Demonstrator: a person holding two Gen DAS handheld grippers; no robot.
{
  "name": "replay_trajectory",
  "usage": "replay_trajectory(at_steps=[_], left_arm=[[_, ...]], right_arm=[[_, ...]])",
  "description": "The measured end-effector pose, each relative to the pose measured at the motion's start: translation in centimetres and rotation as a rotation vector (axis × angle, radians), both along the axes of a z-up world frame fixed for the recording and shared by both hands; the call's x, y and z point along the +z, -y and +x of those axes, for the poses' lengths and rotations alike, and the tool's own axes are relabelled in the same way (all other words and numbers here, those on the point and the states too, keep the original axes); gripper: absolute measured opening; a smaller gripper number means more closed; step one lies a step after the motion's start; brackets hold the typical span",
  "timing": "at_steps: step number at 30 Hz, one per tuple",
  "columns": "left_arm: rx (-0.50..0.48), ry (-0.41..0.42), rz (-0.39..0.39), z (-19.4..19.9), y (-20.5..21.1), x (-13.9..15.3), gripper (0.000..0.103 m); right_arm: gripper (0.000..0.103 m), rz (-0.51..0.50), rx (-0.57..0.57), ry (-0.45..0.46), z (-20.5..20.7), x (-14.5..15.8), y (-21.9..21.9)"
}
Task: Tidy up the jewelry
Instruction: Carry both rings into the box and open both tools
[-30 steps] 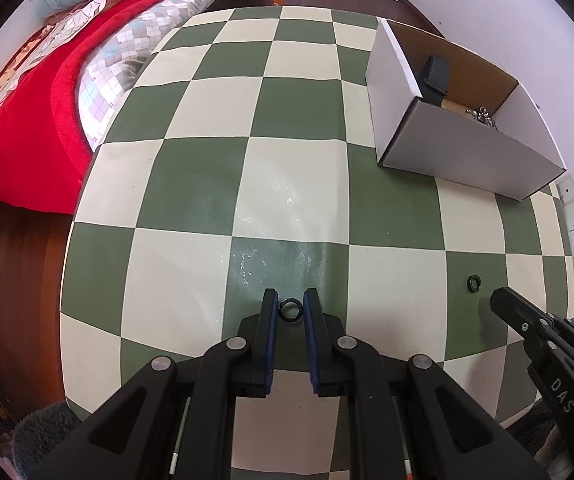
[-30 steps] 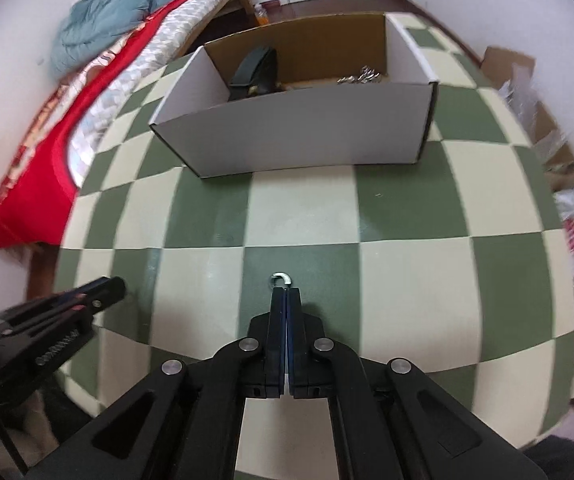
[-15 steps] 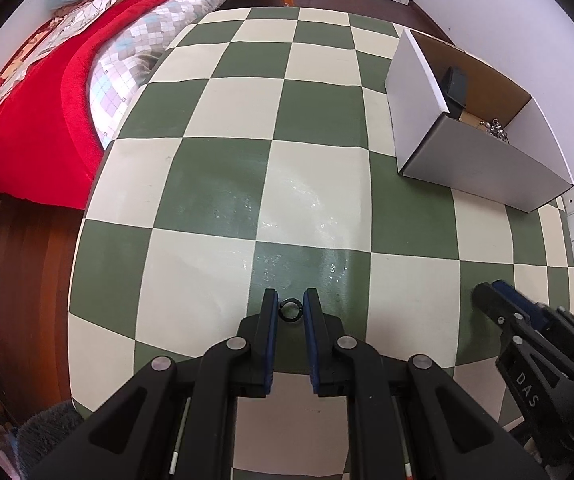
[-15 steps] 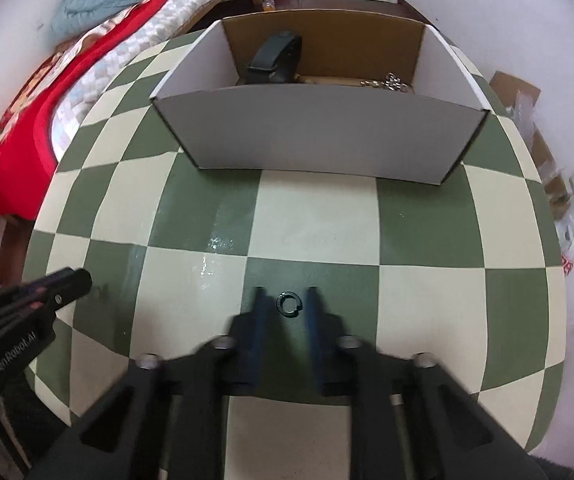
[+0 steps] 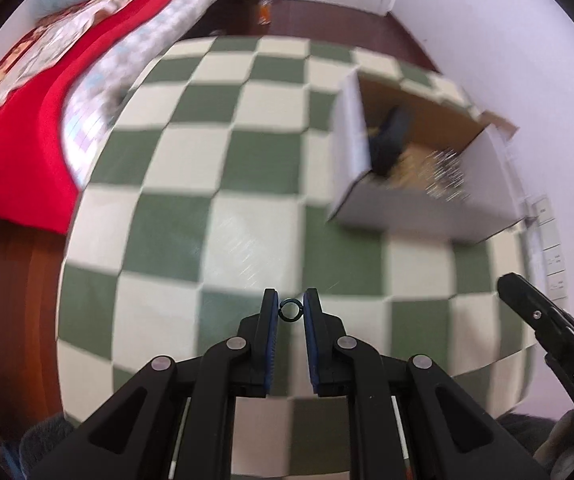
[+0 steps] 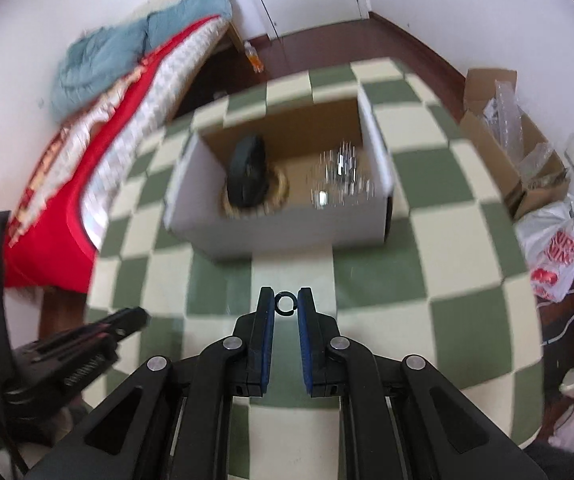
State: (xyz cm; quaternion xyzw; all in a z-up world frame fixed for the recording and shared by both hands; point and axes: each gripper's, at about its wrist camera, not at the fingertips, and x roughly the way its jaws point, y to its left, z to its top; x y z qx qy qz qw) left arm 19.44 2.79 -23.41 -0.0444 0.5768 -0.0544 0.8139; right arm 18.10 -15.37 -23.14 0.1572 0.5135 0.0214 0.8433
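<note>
Left claw [image 5: 290, 311] pinching a small dark ring [image 5: 290, 310]; right claw [image 6: 285, 303] likewise gripping an open-ended ring [image 6: 285, 304]. Both aloft above tabletop [image 5: 247, 168]. Box [image 6: 287, 224] already stocked; deposit outstanding.

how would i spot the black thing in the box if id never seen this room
Find the white cardboard box on the green-and-cream checkered table. Inside, toward its left end, a rounded black object sits on a tan ring; its neighbour on the right is a shiny silver tangle.
</note>
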Motion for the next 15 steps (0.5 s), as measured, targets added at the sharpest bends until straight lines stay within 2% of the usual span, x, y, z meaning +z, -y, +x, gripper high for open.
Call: replay_trajectory(at_steps=[4,5,6,9,12,15], left_arm=[[-0.058,0.001,-0.08,3.9,3.2,2.4,0.01],[-0.073,0.0,-0.097,5.2,4.1,2.9,0.01],[-0.081,-0.007,-0.11,6.2,4.6,3.0,0.01],[-0.103,-0.044,-0.142,9.6,6.3,2.8,0.01],[-0.108,-0.075,-0.153,12.4,7.2,2.2,0.01],[-0.09,-0.065,-0.148,13.7,7.2,2.3,0.012]], right_arm=[[0.012,0.072,-0.024,0.024,3.6,2.4,2.4],[0.006,0.088,-0.021,0.015,5.0,2.5,2.9],[0.001,0.1,-0.027,0.009,6.0,2.4,3.1],[0.001,0.129,-0.038,-0.021,9.3,1.8,4.3],[0.001,0.105,-0.032,-0.046,11.5,1.0,4.7],[0.001,0.093,-0.036,-0.056,12.4,0.7,5.2]])
